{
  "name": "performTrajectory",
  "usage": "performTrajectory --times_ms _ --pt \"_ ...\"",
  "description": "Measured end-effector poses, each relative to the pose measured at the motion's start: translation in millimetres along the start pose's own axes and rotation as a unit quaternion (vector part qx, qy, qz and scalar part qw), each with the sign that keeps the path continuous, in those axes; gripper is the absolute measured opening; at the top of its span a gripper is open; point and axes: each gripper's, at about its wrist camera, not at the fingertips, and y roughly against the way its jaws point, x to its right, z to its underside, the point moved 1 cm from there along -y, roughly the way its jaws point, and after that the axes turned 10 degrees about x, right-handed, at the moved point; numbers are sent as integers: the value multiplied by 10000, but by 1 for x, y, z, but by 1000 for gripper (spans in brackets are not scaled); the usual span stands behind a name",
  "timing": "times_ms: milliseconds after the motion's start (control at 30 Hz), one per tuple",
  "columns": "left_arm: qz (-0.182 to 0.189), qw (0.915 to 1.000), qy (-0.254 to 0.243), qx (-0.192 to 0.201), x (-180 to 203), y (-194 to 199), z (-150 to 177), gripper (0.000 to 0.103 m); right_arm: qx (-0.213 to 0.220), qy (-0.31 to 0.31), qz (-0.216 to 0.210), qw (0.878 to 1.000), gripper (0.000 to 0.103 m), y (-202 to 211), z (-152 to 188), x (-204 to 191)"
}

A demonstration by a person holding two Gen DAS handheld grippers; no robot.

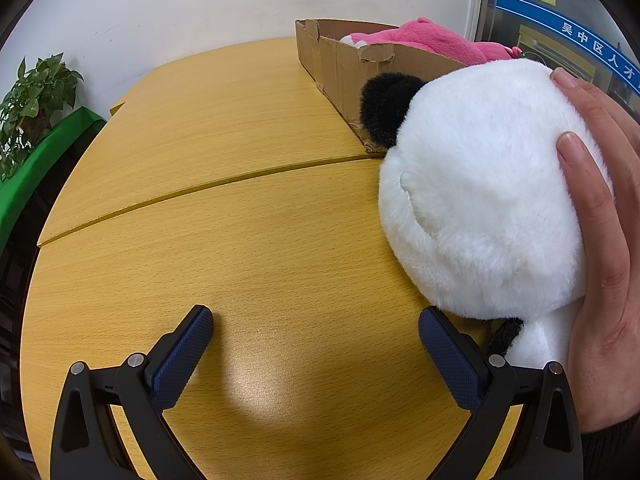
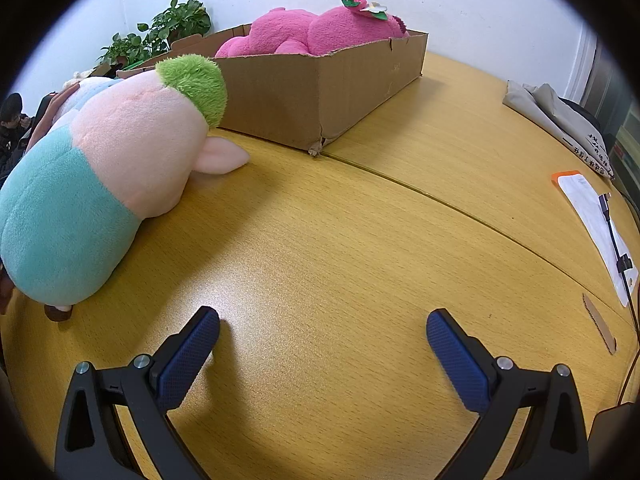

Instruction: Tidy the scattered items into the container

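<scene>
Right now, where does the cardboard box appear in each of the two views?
Left wrist view: the cardboard box is at top centre-right, behind the white plush toy.
Right wrist view: the cardboard box is at upper centre, behind the pink-and-teal plush toy.
Shared landmark: the pink plush toy lying inside it.

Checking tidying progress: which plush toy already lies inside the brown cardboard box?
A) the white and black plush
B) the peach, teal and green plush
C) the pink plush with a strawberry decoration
C: the pink plush with a strawberry decoration fills the brown cardboard box; the others remain outside.
</scene>
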Motion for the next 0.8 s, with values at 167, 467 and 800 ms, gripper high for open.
performTrajectory --times_ms 167,467,800 --pt "0 10000 0 1 0 0 0 103 -1 0 0 10000 103 0 0 0" --pt "-2 10000 1 1 0 0 0 103 5 22 -17 10000 103 0 0 0" --pt "-4 10000 3 1 0 0 0 103 5 26 -20 10000 103 0 0 2"
